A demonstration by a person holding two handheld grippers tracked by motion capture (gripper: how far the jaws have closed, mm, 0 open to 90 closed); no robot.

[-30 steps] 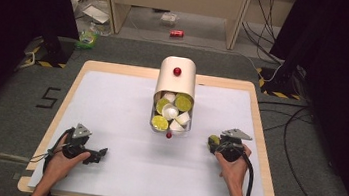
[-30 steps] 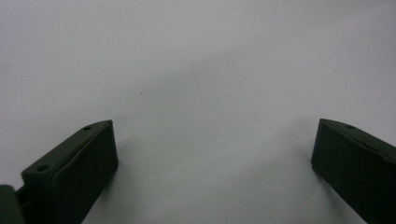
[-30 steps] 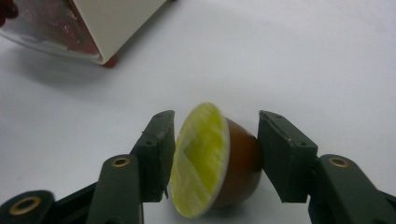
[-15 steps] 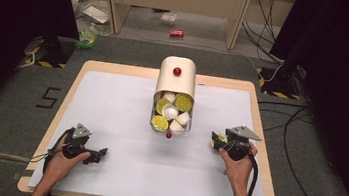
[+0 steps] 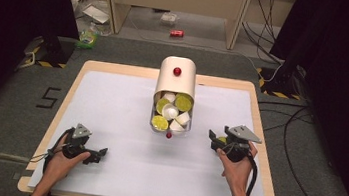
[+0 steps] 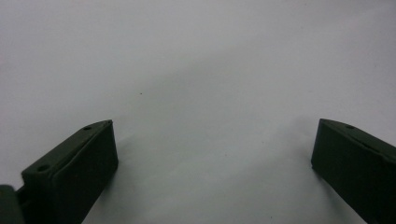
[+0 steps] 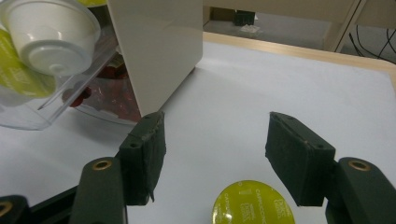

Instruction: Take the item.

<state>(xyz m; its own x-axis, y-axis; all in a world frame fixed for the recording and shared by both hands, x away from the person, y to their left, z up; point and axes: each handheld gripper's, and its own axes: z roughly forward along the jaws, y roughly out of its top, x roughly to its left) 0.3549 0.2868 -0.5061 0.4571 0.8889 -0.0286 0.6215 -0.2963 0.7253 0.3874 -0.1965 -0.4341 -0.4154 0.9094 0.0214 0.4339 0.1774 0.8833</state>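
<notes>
While the right gripper (image 5: 217, 139) hangs just above the white table (image 5: 120, 116) at the right, its jaws stand apart and have just been opening, with nothing pressed between the pads. A yellow-green coffee capsule (image 7: 252, 204) lies flat on the table below and between them in the right gripper view, its printed lid facing up, apart from both pads as far as the view shows. In the high view that capsule (image 5: 222, 139) shows as a small spot of yellow under the gripper's body.

A cream capsule dispenser (image 5: 176, 80) sits near the middle of the table, with a red knob (image 5: 177, 71) on top. Its clear drawer (image 5: 172, 115) is pulled out toward the person and holds a heap of yellow-green and white capsules (image 5: 171, 111). From the right gripper view the drawer (image 7: 56, 100) lies just left of the left jaw, and 1 white capsule (image 7: 50, 37) leans at its near edge.

Well apart, at the near left of the table, the left gripper (image 5: 100, 154) rests low over the bare surface. Its 2 jaws are wide apart in the left gripper view, with nothing between them.
</notes>
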